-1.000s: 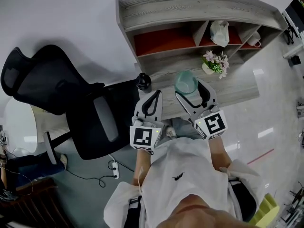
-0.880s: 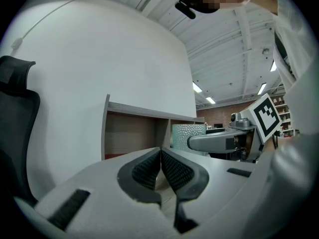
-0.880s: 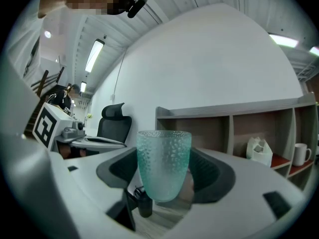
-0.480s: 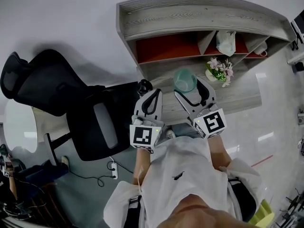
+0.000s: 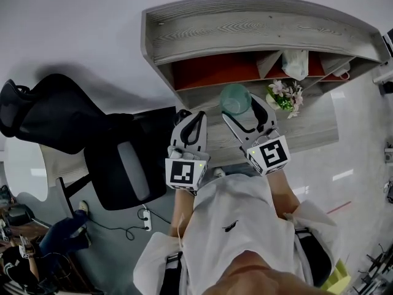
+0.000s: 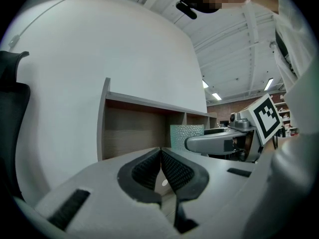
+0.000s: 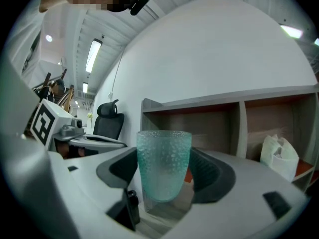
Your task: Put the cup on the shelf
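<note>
1. Right gripper: jaws clamped on the sides of the textured teal cup, held upright over the grey desk, near the front of the shelf.
2. Left gripper: jaws pressed together with nothing between them, just left of the right gripper.
3. Flowers and white bag: right of the cup.
4. Black office chair: far left.

Count: 1 cup, 1 shelf, 1 chair, 1 bag, 1 flower bunch, 2 grippers: left gripper, right gripper.
</note>
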### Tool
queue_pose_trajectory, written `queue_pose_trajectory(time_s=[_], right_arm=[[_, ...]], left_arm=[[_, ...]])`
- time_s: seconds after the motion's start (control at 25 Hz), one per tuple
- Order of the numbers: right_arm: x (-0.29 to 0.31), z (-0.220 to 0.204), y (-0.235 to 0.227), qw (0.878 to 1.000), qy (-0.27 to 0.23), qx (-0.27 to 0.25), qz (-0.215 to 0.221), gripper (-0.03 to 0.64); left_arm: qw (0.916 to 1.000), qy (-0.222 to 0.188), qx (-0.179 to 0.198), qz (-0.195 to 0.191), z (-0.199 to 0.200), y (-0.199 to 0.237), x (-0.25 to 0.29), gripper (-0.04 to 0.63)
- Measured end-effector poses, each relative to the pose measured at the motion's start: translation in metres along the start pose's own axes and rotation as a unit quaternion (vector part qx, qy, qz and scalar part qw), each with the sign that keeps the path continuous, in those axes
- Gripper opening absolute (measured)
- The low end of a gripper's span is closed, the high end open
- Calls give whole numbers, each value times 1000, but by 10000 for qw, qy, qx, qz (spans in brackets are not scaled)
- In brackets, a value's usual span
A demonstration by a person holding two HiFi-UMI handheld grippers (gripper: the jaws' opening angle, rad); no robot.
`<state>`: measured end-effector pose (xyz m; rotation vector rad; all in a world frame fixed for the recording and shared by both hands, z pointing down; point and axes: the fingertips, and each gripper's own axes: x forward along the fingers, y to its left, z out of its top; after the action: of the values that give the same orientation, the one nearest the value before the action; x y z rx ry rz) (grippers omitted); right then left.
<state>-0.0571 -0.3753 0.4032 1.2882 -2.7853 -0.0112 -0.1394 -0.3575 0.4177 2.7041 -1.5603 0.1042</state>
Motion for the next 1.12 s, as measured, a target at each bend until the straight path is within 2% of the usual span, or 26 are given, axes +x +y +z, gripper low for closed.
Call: queue_pose_trajectory(time_s=[0.44,0.64,0.88,1.12], right_arm=[[29,-10,-22,10000,29,74,-31,305],[45,-14,-26,10000,4,86,6,305],[60,-22,-33,9999,28,164,8,305],[73,-29,-41,9999,78,154,2,305]], left_arm=[[9998,64,128,-109,-7,8,33,28],[9999,91,-21,-42,-4,13,44,28],[9996,164,204,-111,-14,19,56,28],[9996,208,180,-86,-18,25,66,28]])
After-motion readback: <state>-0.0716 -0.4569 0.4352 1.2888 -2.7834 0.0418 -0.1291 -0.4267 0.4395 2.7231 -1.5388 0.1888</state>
